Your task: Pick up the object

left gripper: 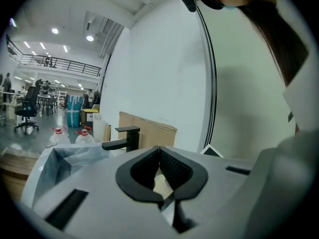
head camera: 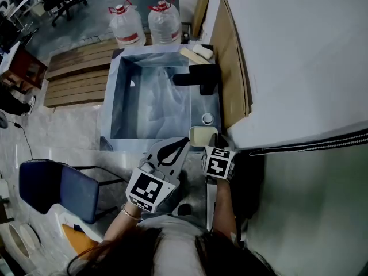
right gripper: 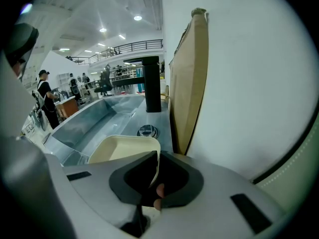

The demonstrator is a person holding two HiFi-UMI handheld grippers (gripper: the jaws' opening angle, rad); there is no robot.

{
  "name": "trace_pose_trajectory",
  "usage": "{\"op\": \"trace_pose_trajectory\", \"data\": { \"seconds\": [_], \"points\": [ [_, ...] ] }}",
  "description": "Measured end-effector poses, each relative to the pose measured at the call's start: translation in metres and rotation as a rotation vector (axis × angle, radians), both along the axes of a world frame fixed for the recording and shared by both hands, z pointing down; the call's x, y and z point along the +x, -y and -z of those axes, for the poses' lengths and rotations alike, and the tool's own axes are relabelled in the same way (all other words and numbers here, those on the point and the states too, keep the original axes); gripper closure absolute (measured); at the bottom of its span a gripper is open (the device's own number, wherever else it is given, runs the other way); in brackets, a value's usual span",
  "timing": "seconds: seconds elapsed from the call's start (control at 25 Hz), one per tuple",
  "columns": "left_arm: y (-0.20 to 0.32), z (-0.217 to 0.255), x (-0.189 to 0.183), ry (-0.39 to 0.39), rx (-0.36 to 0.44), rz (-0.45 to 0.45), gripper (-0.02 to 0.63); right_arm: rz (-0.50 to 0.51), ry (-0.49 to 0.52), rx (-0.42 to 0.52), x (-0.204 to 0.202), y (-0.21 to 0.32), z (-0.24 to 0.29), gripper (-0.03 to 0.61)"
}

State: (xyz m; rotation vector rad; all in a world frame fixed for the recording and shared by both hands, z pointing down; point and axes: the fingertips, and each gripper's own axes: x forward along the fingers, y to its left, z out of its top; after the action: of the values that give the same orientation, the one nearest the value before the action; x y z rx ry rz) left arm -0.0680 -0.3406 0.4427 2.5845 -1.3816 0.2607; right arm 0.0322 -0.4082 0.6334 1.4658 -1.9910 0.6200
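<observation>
Cream dish (head camera: 201,135) is at the near right corner of the steel sink (head camera: 108,105), nearer than the black tap (head camera: 198,76). The right gripper (right gripper: 155,157) pinches the dish's near rim. The left gripper (left gripper: 159,149) hangs just left of it, jaws together on nothing.

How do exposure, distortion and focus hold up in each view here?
Head view: dim and bluish, yet the sink reads clearly. Left gripper view: heavy fisheye, black corners, ceiling lights blown out. Right gripper view: same fisheye bows the cardboard sheet; the cream tray is sharp.
</observation>
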Motion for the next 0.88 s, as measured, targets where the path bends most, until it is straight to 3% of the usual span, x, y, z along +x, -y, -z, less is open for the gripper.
{"op": "trace_pose_trajectory", "data": {
  "seconds": [0.44,0.56,0.76,0.88],
  "points": [
    [-0.021,0.004,0.001,-0.013,-0.017,0.028,0.604,-0.036,0.037,0.036,0.009,-0.013,0.015,0.546],
    [-0.027,0.009,0.004,0.013,0.029,0.01,0.604,-0.042,0.056,0.046,0.011,-0.019,0.022,0.546],
    [-0.045,0.013,0.007,-0.012,0.007,0.035,0.604,-0.044,0.095,0.059,0.012,-0.034,0.033,0.545],
    [-0.055,0.019,0.011,0.01,0.052,0.017,0.604,-0.04,0.1,0.072,0.014,-0.042,0.041,0.546]
  ]
}}
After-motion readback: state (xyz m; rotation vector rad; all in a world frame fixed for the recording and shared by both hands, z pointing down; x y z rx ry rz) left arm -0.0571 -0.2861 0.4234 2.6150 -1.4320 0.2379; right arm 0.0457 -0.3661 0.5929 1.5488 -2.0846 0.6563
